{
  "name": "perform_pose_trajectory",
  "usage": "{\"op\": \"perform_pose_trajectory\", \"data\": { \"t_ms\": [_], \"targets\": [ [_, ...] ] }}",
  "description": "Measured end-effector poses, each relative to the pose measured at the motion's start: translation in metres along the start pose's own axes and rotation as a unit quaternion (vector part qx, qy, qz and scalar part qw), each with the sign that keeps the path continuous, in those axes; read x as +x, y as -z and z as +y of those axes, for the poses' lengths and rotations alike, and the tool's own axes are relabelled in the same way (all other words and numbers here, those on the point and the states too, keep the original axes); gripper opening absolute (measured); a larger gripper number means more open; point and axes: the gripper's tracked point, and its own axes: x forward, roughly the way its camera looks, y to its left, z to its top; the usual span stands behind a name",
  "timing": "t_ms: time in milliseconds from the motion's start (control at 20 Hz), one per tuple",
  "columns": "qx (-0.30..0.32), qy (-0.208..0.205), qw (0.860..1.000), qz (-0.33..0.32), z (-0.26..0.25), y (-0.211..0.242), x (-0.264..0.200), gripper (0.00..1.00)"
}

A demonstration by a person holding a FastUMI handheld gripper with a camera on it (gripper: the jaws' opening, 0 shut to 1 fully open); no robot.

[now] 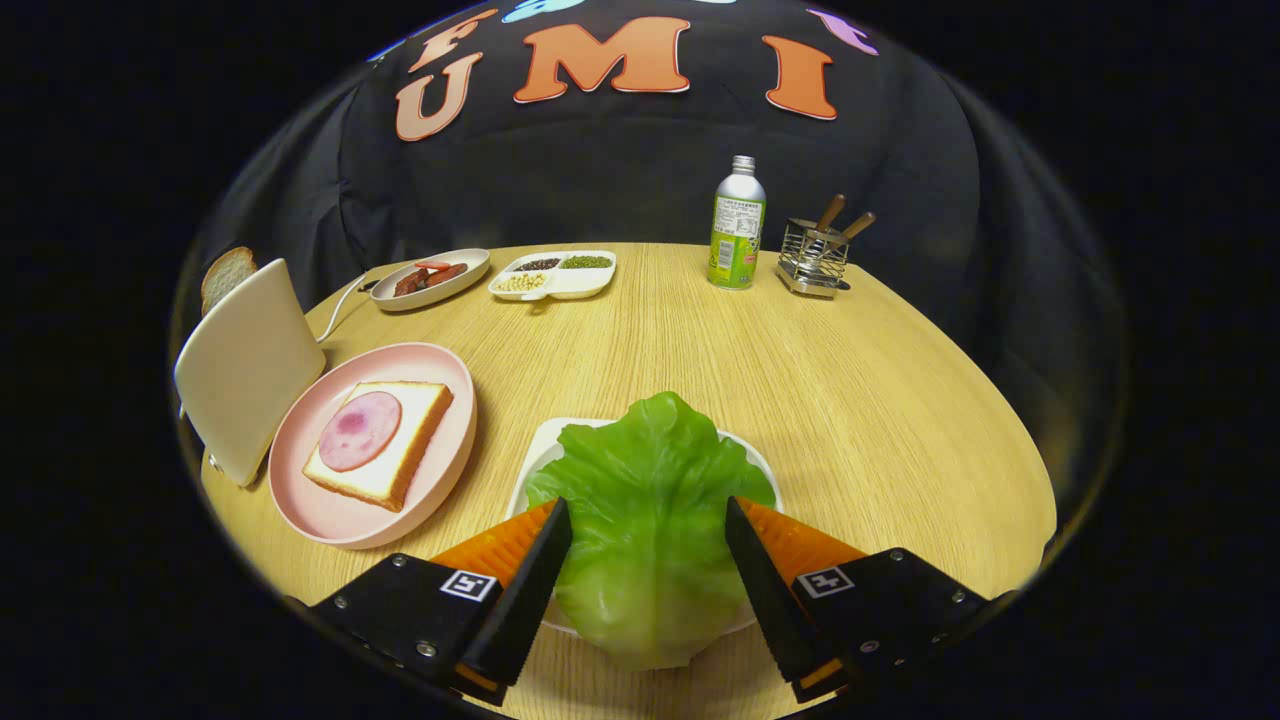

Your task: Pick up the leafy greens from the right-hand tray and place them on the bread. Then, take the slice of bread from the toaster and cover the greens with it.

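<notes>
Gripper view. The gripper (648, 540) stands with its fingers spread either side of the leaf (650, 520), low centre of frame; whether the pads press the leaf I cannot tell. The leaf lies on a white tray (535, 455), not yet lifted.

Risks, as judged: the leaf is thin, glossy and crinkled, probably pliant, so a shallow pinch could let it slip or fold. Closing low could catch the tray rim and drag it.

The bread (385, 440), square, crusted, topped with a round pink ham slice, sits on a smooth pink plate (330, 515), left of centre. The toaster (245, 365), matte cream, stands upper left with a slice (225, 275) protruding.
</notes>
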Motion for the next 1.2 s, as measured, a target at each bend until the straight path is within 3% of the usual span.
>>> {"op": "perform_pose_trajectory", "data": {
  "t_ms": [100,400,750,900,1200],
  "targets": [
    [0.005,-0.007,1.000,0.002,0.004,0.002,0.000,0.88],
    [-0.008,-0.013,1.000,-0.003,0.010,0.000,0.001,0.55],
    [0.009,-0.004,1.000,-0.008,0.010,-0.005,0.000,0.05],
    [-0.001,0.000,0.999,-0.036,0.012,-0.025,-0.011,0.04],
    [-0.007,-0.042,0.997,-0.065,0.053,-0.057,-0.029,0.04]
  ]
}}
